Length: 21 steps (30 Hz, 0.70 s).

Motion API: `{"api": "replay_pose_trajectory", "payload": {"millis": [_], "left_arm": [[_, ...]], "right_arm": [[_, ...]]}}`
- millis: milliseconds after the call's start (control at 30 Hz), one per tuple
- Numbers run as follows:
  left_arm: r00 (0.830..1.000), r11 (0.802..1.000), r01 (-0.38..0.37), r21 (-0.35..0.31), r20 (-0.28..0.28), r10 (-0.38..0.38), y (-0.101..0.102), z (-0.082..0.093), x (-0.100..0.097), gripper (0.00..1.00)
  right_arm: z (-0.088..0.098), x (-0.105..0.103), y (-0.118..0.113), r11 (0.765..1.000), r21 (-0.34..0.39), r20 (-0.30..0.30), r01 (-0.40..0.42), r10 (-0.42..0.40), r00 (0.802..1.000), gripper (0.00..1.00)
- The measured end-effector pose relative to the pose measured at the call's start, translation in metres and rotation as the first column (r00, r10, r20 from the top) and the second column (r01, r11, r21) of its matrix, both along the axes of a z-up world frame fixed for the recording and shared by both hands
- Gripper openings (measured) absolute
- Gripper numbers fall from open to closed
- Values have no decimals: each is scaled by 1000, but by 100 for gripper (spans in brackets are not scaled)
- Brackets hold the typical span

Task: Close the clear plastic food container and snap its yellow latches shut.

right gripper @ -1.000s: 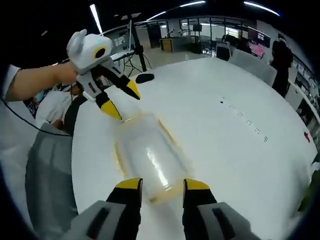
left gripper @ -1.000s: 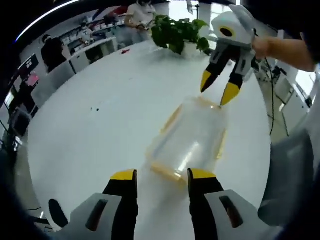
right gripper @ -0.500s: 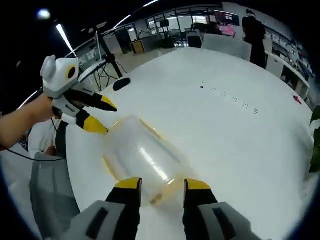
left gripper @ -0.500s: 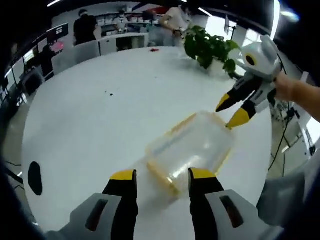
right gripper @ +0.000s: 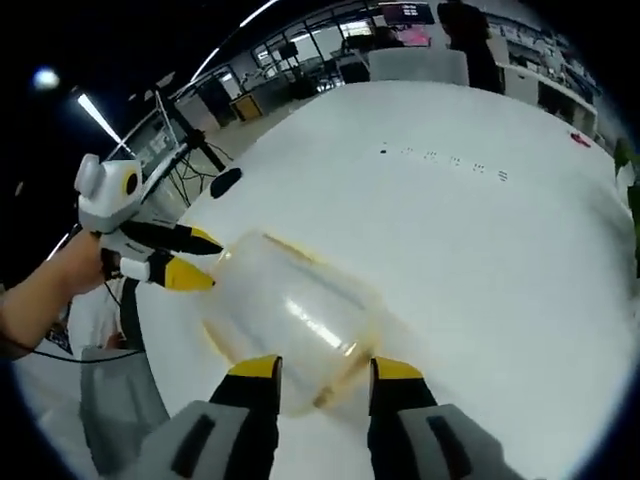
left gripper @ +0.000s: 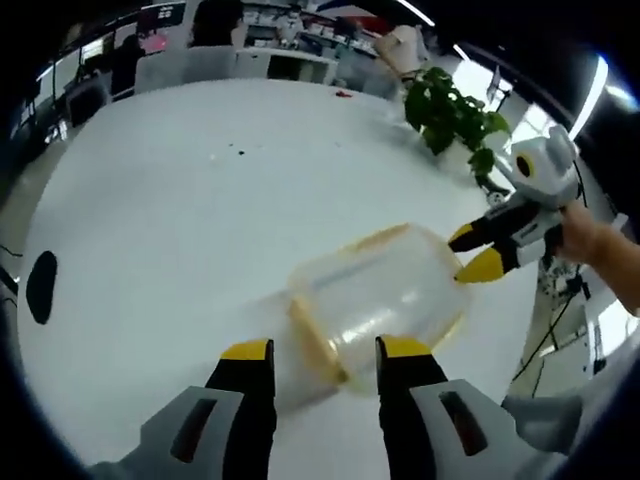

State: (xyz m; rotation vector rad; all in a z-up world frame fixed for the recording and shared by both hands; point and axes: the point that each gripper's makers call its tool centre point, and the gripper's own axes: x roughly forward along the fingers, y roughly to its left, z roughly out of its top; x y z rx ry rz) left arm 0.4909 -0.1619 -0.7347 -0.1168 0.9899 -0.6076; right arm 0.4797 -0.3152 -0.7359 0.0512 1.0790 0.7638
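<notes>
A clear plastic food container (left gripper: 375, 298) with yellow trim along its rim lies on the white round table (left gripper: 170, 210). My left gripper (left gripper: 322, 352) stands open, its yellow-tipped jaws straddling the container's near end. My right gripper (left gripper: 474, 252) comes in from the right, open, with its tips at the far end. In the right gripper view the same container (right gripper: 290, 312) sits between the open jaws of my right gripper (right gripper: 325, 370), and my left gripper (right gripper: 200, 260), held by a hand, touches the opposite end. The latches' state is too blurred to tell.
A potted plant (left gripper: 452, 112) stands at the table's far right edge. A small black round object (left gripper: 42, 285) lies near the left edge. Tiny dark marks (right gripper: 440, 158) dot the table. People, desks and screens (left gripper: 215, 25) are beyond it. A tripod (right gripper: 185, 135) stands off the table.
Both cameras have swung around the table while the grippers stayed at opposite ends of the container. The container now lies more crosswise in both views. Jaw gaps look unchanged.
</notes>
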Motion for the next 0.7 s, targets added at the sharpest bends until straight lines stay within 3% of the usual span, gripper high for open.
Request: {"api": "replay_pose_trajectory", "payload": {"millis": [333,700], "left_arm": [[999,998,-5,-70,-34,3,-10,-2,-2,34],[1000,998,8,-63,-16,-9,-13,-2,-1,30]], "right_arm": [[-1,0,1,999,37,-12,24,-24,1000,30],[-2,0,4,999,37,-20,17,-17,1000,27]]}}
